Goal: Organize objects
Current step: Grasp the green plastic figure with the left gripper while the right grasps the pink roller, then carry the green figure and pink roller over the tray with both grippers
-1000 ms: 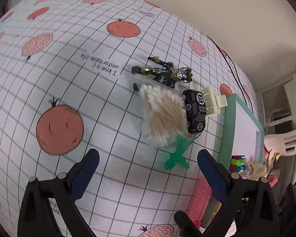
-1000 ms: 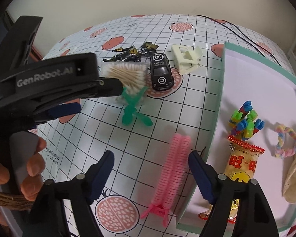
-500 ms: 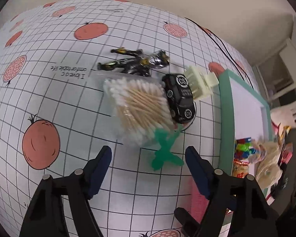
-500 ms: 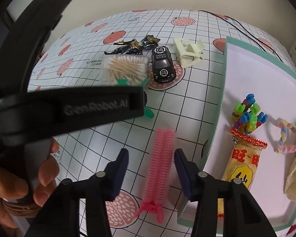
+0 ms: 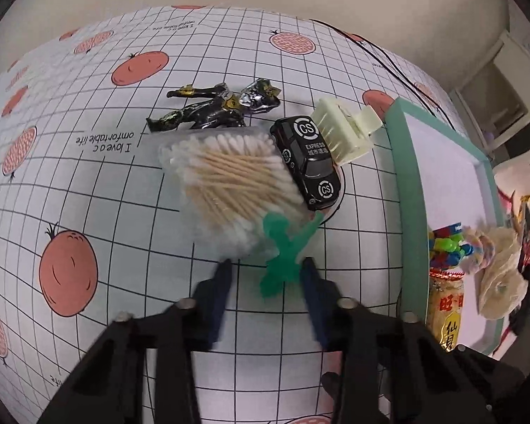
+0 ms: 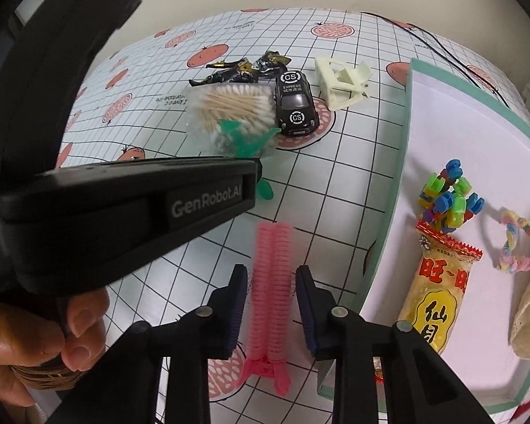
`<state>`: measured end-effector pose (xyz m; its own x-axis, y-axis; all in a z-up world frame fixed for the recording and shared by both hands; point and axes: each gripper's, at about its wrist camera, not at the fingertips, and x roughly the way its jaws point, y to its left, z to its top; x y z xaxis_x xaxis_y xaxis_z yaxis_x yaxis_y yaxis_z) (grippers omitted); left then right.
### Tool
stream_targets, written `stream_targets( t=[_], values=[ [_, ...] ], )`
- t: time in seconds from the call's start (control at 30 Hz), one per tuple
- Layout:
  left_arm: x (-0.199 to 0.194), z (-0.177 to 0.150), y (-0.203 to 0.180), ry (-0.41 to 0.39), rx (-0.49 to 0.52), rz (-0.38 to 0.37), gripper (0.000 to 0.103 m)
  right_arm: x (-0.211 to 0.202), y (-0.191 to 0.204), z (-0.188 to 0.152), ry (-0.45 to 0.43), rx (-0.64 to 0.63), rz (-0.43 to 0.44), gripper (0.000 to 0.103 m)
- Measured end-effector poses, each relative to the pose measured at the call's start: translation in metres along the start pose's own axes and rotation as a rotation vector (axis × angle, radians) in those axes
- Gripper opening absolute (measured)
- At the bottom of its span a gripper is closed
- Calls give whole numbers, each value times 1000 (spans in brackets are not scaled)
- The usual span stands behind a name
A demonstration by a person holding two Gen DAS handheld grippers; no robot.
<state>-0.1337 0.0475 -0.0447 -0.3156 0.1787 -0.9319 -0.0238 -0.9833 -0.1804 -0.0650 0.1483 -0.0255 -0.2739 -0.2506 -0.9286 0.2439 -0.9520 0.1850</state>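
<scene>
A green toy figure (image 5: 282, 251) lies on the tablecloth beside a pack of cotton swabs (image 5: 229, 180). My left gripper (image 5: 265, 268) is open, its fingertips on either side of the figure's lower part. In the right wrist view a pink hair curler clip (image 6: 272, 282) lies lengthwise between the fingers of my right gripper (image 6: 271, 275), which is open with a small gap on each side. The left gripper's body (image 6: 123, 205) crosses the right wrist view and hides part of the green figure (image 6: 245, 141).
A black toy car (image 5: 309, 155), a cream hair claw (image 5: 342, 130) and a dark action figure (image 5: 215, 109) lie behind the swabs. A green-rimmed white tray (image 6: 402, 162) on the right holds coloured links (image 6: 448, 198), a snack packet (image 6: 438, 296), a pastel ring (image 6: 519, 243) and a cloth.
Both grippers have narrowed and moved forward: the left one closed in around the green figure, the right one around the pink curler clip.
</scene>
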Motion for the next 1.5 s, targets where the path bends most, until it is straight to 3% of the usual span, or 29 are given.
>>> stream_targets(
  t=[0.1, 0.43, 0.8, 1.07, 1.5],
  values=[
    [0, -1, -4, 1, 8, -15, 24, -1, 0, 0, 0, -4, -2, 30],
    [-4, 0, -1, 15, 3, -10, 23, -1, 0, -1, 4, -3, 16, 29],
    [-20, 1, 10, 9, -74, -40, 23, -20, -6, 1, -78, 12, 40, 29],
    [-43, 3, 9, -60, -82, -71, 23, -41, -5, 8, -201, 31, 56, 29],
    [-92, 9, 9, -251, -105, -117, 23, -98, -26, 4, -421, 100, 28, 28]
  ],
)
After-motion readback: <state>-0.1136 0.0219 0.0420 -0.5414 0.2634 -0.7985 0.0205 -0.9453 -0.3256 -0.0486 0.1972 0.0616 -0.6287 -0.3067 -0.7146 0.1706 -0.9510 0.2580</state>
